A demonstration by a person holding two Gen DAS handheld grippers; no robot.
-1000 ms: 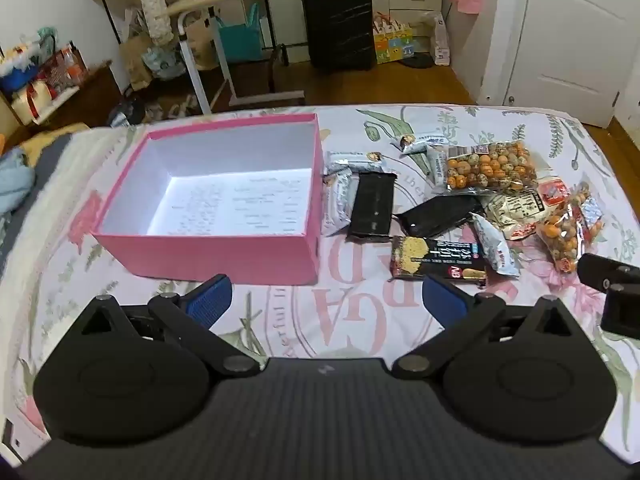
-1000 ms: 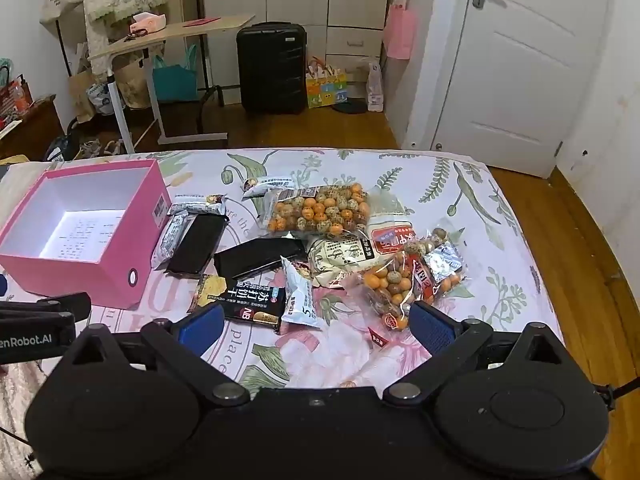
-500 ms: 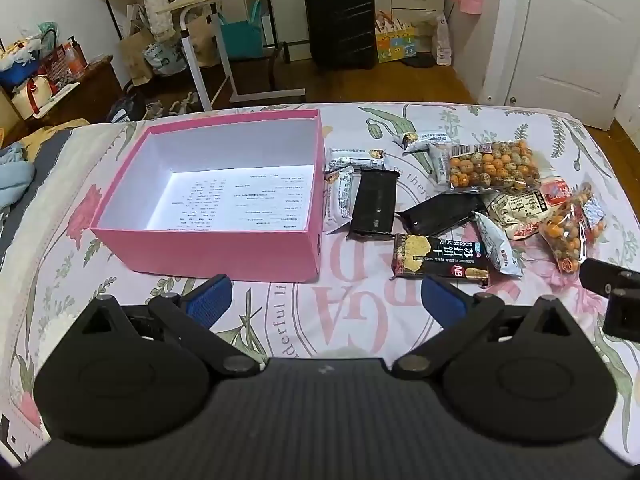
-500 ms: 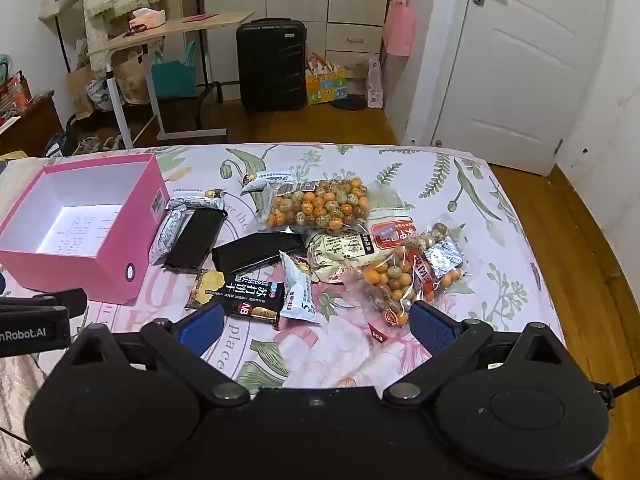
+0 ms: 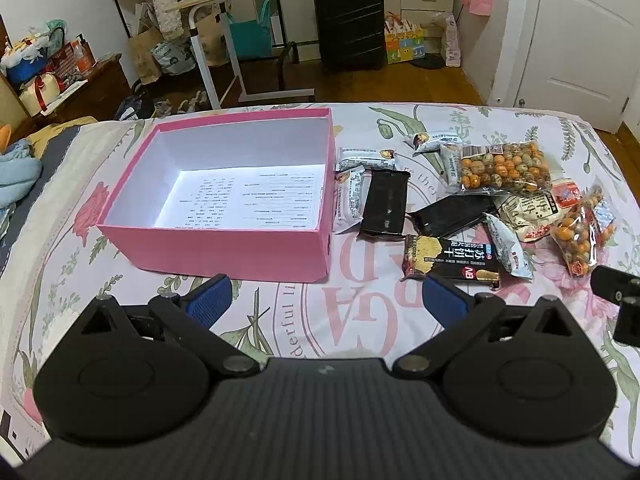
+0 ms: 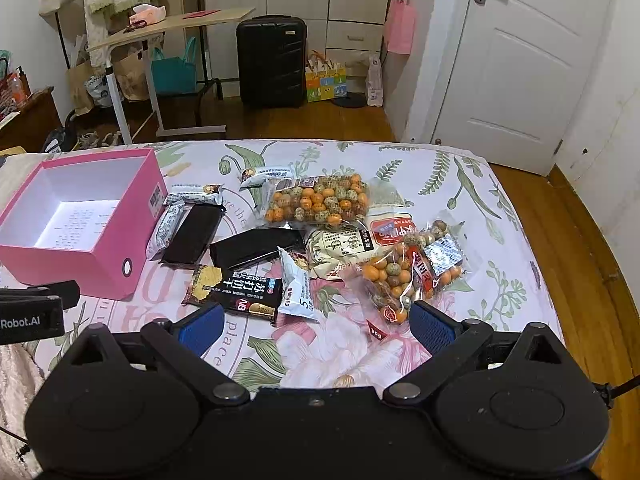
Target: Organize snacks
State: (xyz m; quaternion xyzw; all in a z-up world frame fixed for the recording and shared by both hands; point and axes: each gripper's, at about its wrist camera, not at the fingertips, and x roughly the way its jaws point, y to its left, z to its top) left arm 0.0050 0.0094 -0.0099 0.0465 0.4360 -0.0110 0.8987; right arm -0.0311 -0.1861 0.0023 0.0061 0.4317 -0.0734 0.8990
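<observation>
Pink box (image 5: 224, 248) sits open and bare on the bed (image 5: 360, 320), left of the snacks (image 6: 320, 240), lid off so packets can drop straight in. Snacks lie in a loose heap just right of it; none boxed yet. Left hand-held gripper (image 5: 326, 296) and right hand-held gripper (image 6: 314, 322) both hover at the near edge, jaws spread wide, holding nothing, likely poised for a first pick.

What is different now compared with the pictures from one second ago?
Only the viewpoints shifted slightly: both cameras show the bed a little lower in frame. Nothing was grasped or released. The left hand-held gripper and right hand-held gripper are open as before, the pink box empty, the snacks unmoved.
</observation>
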